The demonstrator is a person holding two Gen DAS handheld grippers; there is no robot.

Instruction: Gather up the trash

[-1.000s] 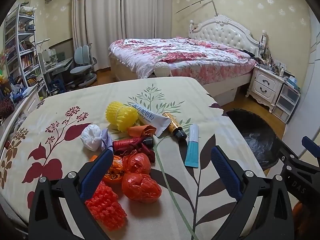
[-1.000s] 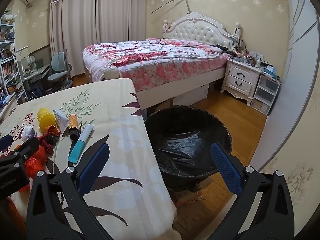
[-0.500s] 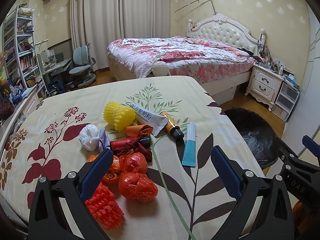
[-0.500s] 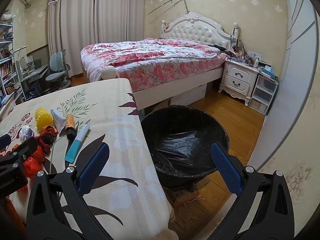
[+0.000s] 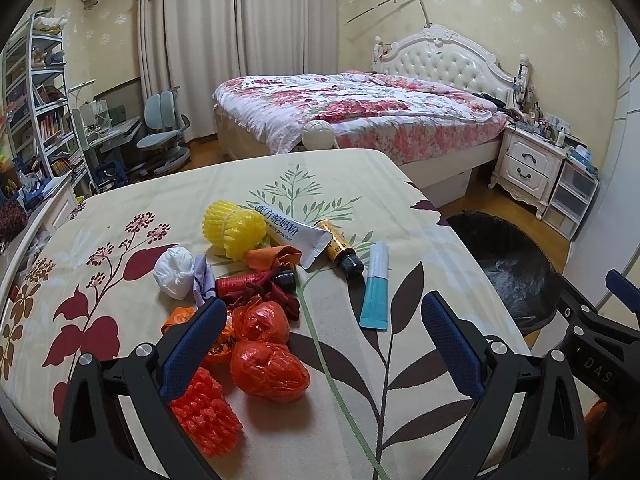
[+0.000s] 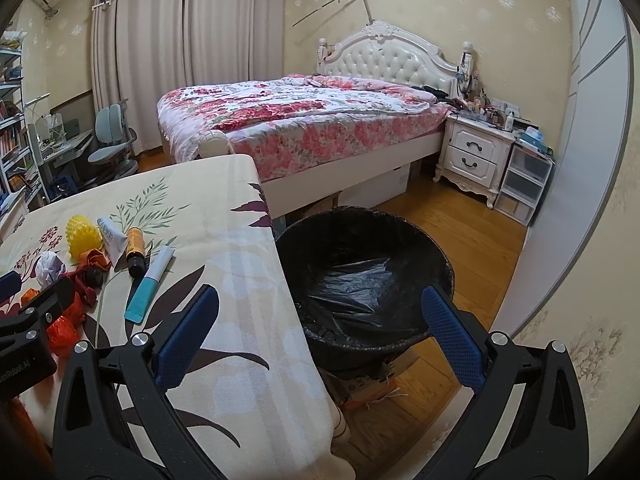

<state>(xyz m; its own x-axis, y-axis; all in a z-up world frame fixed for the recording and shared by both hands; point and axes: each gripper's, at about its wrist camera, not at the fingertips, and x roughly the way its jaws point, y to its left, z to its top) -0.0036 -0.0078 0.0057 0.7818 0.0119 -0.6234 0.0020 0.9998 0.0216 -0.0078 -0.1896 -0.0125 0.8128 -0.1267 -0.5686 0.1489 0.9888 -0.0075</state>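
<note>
A heap of trash lies on the floral tablecloth (image 5: 120, 216): red plastic wads (image 5: 269, 366), a red foam net (image 5: 206, 414), a yellow foam net (image 5: 234, 230), a white paper ball (image 5: 174, 266), a white tube (image 5: 290, 234), an orange bottle (image 5: 340, 248) and a teal tube (image 5: 376, 292). My left gripper (image 5: 324, 344) is open and empty, just above the red wads. My right gripper (image 6: 320, 334) is open and empty, over the table edge beside the black-lined bin (image 6: 362, 280). The teal tube also shows in the right wrist view (image 6: 148, 286).
The bin (image 5: 516, 268) stands on the wood floor at the table's right edge. A bed (image 5: 360, 116) is behind the table, a nightstand (image 5: 528, 164) and drawers at the right, a desk chair (image 5: 162, 136) and shelves at the left.
Both views have shifted slightly; the left gripper has risen and drawn back a little from the trash heap. Both grippers stay open and empty.
</note>
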